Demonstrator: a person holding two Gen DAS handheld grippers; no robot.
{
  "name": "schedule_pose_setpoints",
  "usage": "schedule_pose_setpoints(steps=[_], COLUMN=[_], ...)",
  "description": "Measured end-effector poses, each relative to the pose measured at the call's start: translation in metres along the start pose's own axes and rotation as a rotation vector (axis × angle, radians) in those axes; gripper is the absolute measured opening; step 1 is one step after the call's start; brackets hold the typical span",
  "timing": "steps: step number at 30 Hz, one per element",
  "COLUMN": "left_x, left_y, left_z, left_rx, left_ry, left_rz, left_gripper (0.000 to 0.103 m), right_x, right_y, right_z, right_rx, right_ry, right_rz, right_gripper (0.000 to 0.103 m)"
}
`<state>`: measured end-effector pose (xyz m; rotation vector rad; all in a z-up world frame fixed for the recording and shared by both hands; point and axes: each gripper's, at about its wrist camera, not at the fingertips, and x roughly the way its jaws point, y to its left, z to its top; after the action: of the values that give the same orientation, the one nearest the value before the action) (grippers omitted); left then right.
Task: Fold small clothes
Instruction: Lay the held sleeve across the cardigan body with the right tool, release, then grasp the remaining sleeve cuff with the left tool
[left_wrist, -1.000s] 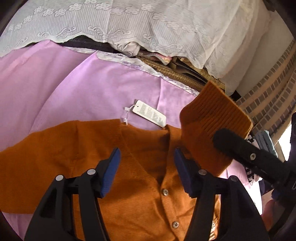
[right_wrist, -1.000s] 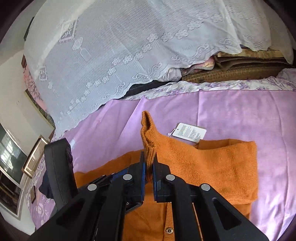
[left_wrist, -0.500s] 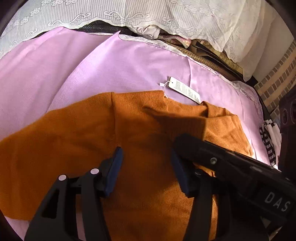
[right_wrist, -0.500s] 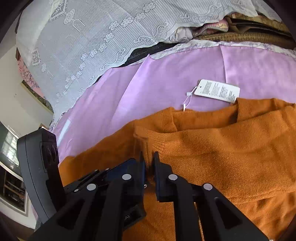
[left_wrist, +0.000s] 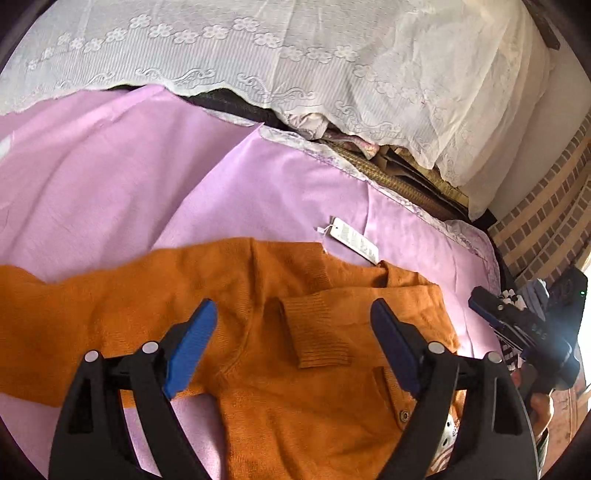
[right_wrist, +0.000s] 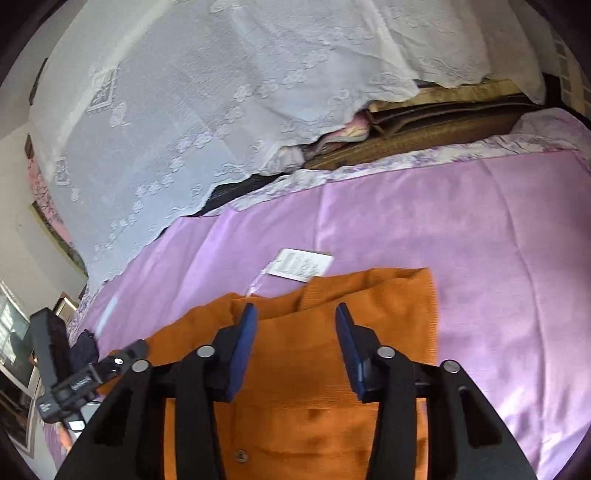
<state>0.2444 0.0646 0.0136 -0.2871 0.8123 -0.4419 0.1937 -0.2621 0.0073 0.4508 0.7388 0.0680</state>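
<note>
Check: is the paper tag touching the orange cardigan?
Touching. In the right wrist view the tag overlaps the cardigan at the neckline, its lower corner meeting the knit edge. The left wrist view shows the same, with the tag's end at the collar.

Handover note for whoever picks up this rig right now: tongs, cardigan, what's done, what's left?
Left tongs: jaws opening, empty, above the orange cardigan.
Right tongs: open, empty, off the knit.
Cardigan lies on the purple sheet, paper tag at the collar.
Done: one sleeve is folded across the chest, cuff flat.
Left: the other sleeve lies spread out; fold it in, then the body.
</note>
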Motion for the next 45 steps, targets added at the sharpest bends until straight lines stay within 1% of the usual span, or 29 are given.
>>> schedule_pose_setpoints(steps=[2,3,6,8,9,11,12,13,14,15,18,21,22,24,25,27,28,29,32,33,35,38,39,40,41,42,43,44,45], left_x=[0.013,0.023,0.061,0.088,0.096,0.094,0.092,0.091,0.086,0.080,0.063,0.071,0.079,0.097,0.108,0.128,0.136,0.136,0.131,0.130,0.117,0.084,0.074,0.067,0.064,0.067,0.076,0.088,0.098], left_y=[-0.021,-0.032,-0.054,-0.051,-0.046,-0.043,-0.042,-0.042,-0.041,-0.042,-0.060,-0.090,-0.099,-0.112,-0.112,-0.101,-0.093,-0.086,-0.085,-0.085,-0.083,-0.075,-0.070,-0.065,-0.060,-0.055,-0.051,-0.045,-0.043], left_z=[-0.001,-0.005,-0.018,-0.024,-0.026,-0.026,-0.026,-0.027,-0.027,-0.025,-0.015,-0.005,-0.003,-0.003,-0.005,-0.009,-0.012,-0.014,-0.015,-0.015,-0.016,-0.017,-0.018,-0.019,-0.021,-0.023,-0.025,-0.028,-0.031], left_rx=[0.063,0.100,0.206,0.214,0.208,0.210,0.215,0.214,0.202,0.192,0.220,0.264,0.290,0.341,0.348,0.318,0.296,0.287,0.286,0.284,0.267,0.221,0.207,0.196,0.186,0.178,0.171,0.163,0.174], left_ry=[0.046,0.068,0.142,0.220,0.245,0.231,0.227,0.221,0.210,0.194,0.144,0.176,0.185,0.196,0.209,0.253,0.262,0.244,0.222,0.213,0.174,0.098,0.081,0.072,0.076,0.100,0.141,0.201,0.241], left_rz=[-0.020,-0.007,0.078,0.149,0.161,0.162,0.186,0.204,0.211,0.208,0.147,0.103,0.119,0.188,0.219,0.269,0.276,0.269,0.272,0.281,0.295,0.224,0.204,0.192,0.187,0.189,0.196,0.208,0.230], left_gripper=[0.083,0.083,0.083,0.083,0.085,0.087,0.088,0.088,0.088,0.086,0.087,0.090,0.090,0.092,0.092,0.093,0.099,0.099,0.099,0.099,0.099,0.098,0.098,0.098,0.098,0.098,0.098,0.098,0.099], right_x=[0.009,0.015,0.033,0.042,0.044,0.042,0.039,0.034,0.027,0.022,0.025,0.043,0.051,0.066,0.073,0.083,0.085,0.085,0.070,0.062,0.045,0.019,0.012,0.006,0.002,-0.001,0.001,0.006,0.014], right_y=[-0.020,-0.027,-0.037,-0.048,-0.056,-0.074,-0.082,-0.089,-0.093,-0.094,-0.088,-0.073,-0.069,-0.069,-0.072,-0.084,-0.091,-0.096,-0.104,-0.104,-0.097,-0.080,-0.075,-0.070,-0.066,-0.062,-0.059,-0.058,-0.060], right_z=[-0.003,-0.006,-0.015,-0.019,-0.021,-0.020,-0.018,-0.015,-0.010,-0.004,0.013,0.021,0.022,0.021,0.020,0.019,0.020,0.021,0.025,0.025,0.021,0.007,0.000,-0.009,-0.017,-0.024,-0.029,-0.034,-0.039], right_rx=[0.037,0.050,0.053,0.056,0.064,0.107,0.140,0.177,0.200,0.205,0.198,0.147,0.135,0.132,0.136,0.157,0.174,0.186,0.208,0.209,0.175,0.095,0.069,0.048,0.030,0.015,-0.003,-0.014,-0.015], right_ry=[0.042,0.060,0.116,0.141,0.146,0.140,0.134,0.117,0.087,0.058,0.048,0.074,0.088,0.121,0.134,0.143,0.137,0.125,0.053,0.035,0.041,0.060,0.069,0.079,0.082,0.084,0.096,0.121,0.157], right_rz=[0.012,0.020,0.010,-0.017,-0.028,-0.034,-0.025,-0.023,-0.032,-0.036,0.004,0.018,0.019,0.014,0.000,-0.010,0.001,0.000,-0.033,-0.047,0.000,0.031,0.034,0.029,0.018,0.008,-0.002,-0.014,-0.033], right_gripper=[0.018,0.018,0.018,0.015,0.014,0.011,0.008,0.008,0.013,0.014,0.014,0.014,0.014,0.014,0.013,0.007,0.005,0.000,0.000,0.007,0.007,0.008,0.012,0.019,0.036,0.047,0.048,0.048,0.048])
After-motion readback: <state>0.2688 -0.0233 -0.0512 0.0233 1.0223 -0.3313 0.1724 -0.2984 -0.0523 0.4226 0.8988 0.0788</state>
